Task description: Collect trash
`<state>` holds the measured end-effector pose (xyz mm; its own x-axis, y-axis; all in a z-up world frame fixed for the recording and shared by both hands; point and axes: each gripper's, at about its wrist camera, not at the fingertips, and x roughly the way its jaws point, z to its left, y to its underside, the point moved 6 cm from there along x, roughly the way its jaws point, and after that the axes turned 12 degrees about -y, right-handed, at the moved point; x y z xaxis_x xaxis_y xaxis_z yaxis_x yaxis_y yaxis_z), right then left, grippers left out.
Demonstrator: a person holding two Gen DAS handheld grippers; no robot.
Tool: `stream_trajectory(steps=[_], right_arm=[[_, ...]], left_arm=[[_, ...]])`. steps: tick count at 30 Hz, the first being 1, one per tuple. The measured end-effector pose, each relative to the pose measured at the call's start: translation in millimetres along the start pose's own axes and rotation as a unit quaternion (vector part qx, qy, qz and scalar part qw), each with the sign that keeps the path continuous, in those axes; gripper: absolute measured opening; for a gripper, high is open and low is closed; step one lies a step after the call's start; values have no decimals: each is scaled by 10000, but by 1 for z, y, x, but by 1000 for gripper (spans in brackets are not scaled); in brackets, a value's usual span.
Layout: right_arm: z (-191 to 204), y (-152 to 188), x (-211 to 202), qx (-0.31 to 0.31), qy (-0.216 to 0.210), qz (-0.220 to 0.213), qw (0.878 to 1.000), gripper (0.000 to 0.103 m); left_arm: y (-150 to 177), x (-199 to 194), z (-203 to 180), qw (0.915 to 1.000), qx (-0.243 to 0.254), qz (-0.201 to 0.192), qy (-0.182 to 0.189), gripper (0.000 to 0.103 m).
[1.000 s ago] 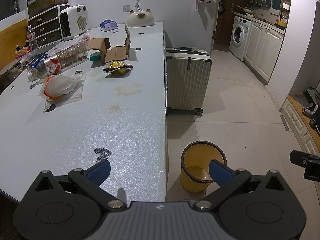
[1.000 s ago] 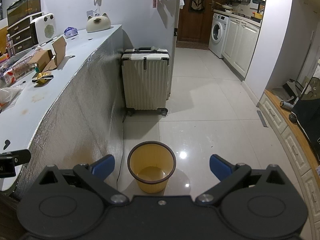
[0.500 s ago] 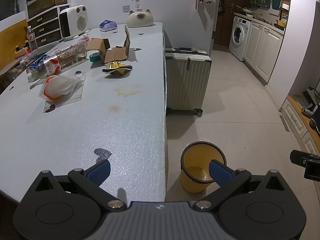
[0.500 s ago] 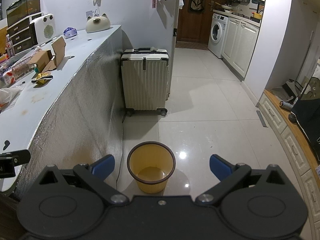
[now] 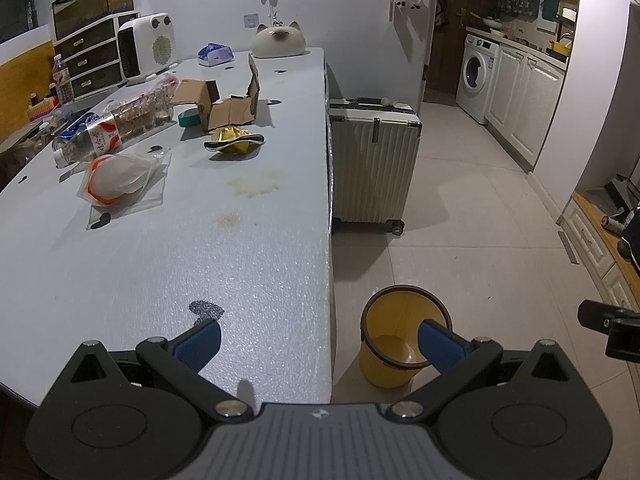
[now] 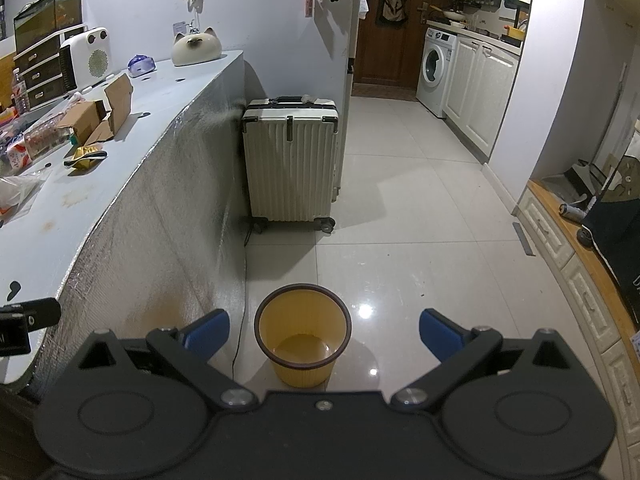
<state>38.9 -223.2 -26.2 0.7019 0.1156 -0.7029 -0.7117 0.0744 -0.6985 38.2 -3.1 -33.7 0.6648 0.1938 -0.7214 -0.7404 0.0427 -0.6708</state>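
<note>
A yellow waste bin (image 5: 394, 344) (image 6: 303, 338) stands empty on the floor beside the table's edge. Litter lies far up the grey table (image 5: 200, 248): a gold wrapper (image 5: 233, 142) (image 6: 86, 157), a clear bag with orange trim (image 5: 120, 178), a plastic bottle (image 5: 116, 130), a torn cardboard box (image 5: 228, 106) (image 6: 98, 116). My left gripper (image 5: 318, 342) hovers open over the table's near corner, nothing between its blue pads. Over the bin my right gripper (image 6: 324, 330) is open and holds nothing.
A cream suitcase (image 5: 374, 168) (image 6: 292, 164) stands on the floor against the table's side. A white heater (image 5: 146, 46), a cat-shaped ornament (image 5: 279, 40) and drawers sit at the table's far end. Tiled floor runs to a washing machine (image 6: 434, 64). Low cabinets line the right.
</note>
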Motion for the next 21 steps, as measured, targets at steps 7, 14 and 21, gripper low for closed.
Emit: stream_trajectory(steps=[7, 14, 21], right_arm=[[0, -1, -1, 6, 9, -6, 10000, 102], [0, -3, -3, 5, 14, -13, 10000, 102], [0, -3, -3, 5, 17, -20, 10000, 102]], left_arm=[[1, 0, 0, 10000, -12, -25, 11, 103], [0, 0, 0, 10000, -16, -26, 14, 103], [-1, -2, 1, 10000, -28, -51, 21, 103]])
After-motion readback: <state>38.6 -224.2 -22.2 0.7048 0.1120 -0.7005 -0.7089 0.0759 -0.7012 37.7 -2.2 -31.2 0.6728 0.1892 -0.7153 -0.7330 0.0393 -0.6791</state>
